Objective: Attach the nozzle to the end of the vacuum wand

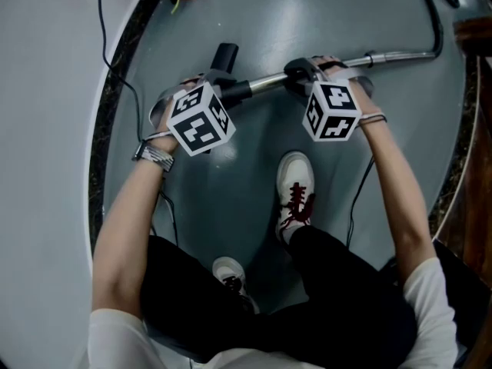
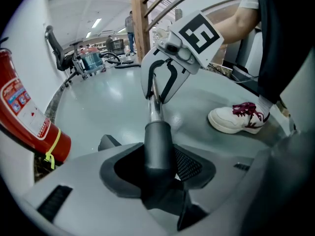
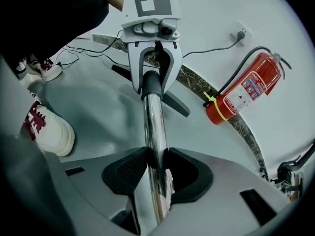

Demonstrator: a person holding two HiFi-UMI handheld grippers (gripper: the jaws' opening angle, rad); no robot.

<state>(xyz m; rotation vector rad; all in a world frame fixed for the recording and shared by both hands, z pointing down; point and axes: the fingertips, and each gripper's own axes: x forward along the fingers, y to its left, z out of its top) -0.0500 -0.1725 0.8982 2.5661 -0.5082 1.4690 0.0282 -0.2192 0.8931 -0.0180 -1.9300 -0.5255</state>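
Looking down, the head view shows 2 grippers: the left gripper (image 1: 221, 89) grips 1 black nozzle (image 1: 225, 56) at the end of 1 chrome wand (image 1: 269, 81), and the right gripper (image 1: 306, 77) holds that wand. In the left gripper view, the jaws clamp the nozzle's collar. In the right gripper view, the jaws pinch the wand, and 1 fire extinguisher (image 3: 246, 90) leans by the wall.

A glossy grey floor (image 1: 307, 21) meets a curved white wall (image 1: 38, 167) along a dark speckled stone border (image 1: 97, 167). A red fire extinguisher (image 3: 243, 90) stands against the wall near a socket (image 3: 241, 33). Farther off are an office chair (image 2: 53, 48), a wooden post (image 2: 140, 23) and ceiling strip lights (image 2: 96, 22).
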